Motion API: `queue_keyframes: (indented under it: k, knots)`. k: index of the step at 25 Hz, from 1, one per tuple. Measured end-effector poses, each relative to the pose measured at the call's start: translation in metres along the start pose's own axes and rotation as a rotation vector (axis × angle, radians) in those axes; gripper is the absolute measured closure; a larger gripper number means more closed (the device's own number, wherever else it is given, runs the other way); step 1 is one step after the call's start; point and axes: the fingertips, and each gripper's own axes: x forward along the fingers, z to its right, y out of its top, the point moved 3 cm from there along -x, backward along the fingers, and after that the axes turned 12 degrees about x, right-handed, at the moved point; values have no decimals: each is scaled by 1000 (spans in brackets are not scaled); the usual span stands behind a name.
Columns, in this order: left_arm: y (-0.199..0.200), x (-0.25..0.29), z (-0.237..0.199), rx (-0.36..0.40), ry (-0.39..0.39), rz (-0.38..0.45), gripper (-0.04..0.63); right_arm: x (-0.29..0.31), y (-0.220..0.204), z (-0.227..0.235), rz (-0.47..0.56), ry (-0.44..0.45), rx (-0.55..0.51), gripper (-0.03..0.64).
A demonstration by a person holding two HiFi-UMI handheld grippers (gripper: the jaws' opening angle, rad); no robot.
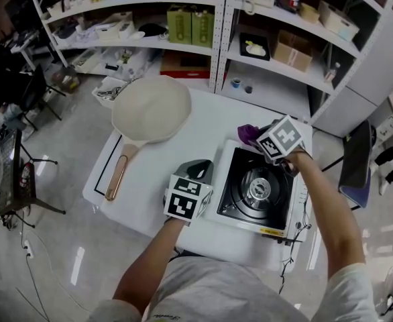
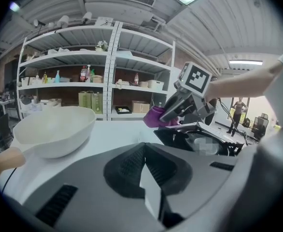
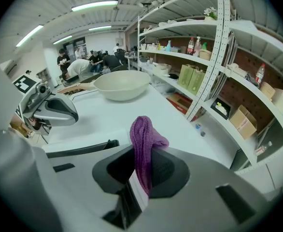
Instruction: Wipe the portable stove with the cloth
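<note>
**A:** What does the right gripper (image 3: 140, 187) hold?

**B:** The purple cloth (image 3: 145, 139). Its jaws are pressed onto it, and a fold of it stands up between them and flops over at the tip.

**A:** And where is the portable stove (image 1: 257, 190) from there?

**B:** Below those jaws and back toward the person. In the head view the cloth hangs over the stove's far corner. I cannot tell whether it touches the surface. The round burner (image 1: 259, 188) sits behind and beneath the jaws, uncovered.

**A:** What about the left gripper (image 2: 146, 178)?

**B:** Its jaws are together with nothing between them. The stove lies just to the right of them, and its black top begins right beside the tip. Ahead and to the right of them, its own view shows the other gripper with the cloth.

**A:** Is anything else nearby?

**B:** A cream pan (image 1: 149, 109) rests on the white table (image 1: 183, 143), ahead of both pairs of jaws and off to their left. Its handle points back toward the person. It is well apart from the stove. Metal shelves (image 1: 216, 19) with boxes and bottles stand beyond the table, straight ahead of the jaws.
</note>
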Motion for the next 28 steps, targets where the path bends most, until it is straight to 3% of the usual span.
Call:
queue_keyframes:
  k: [17, 28]
  knots:
    - [-18, -1, -18, 1, -36, -18, 591, 42, 48, -34, 10, 46, -7, 552]
    - [-25, -4, -32, 13, -39, -20, 591, 53, 56, -43, 16, 49, -39, 552]
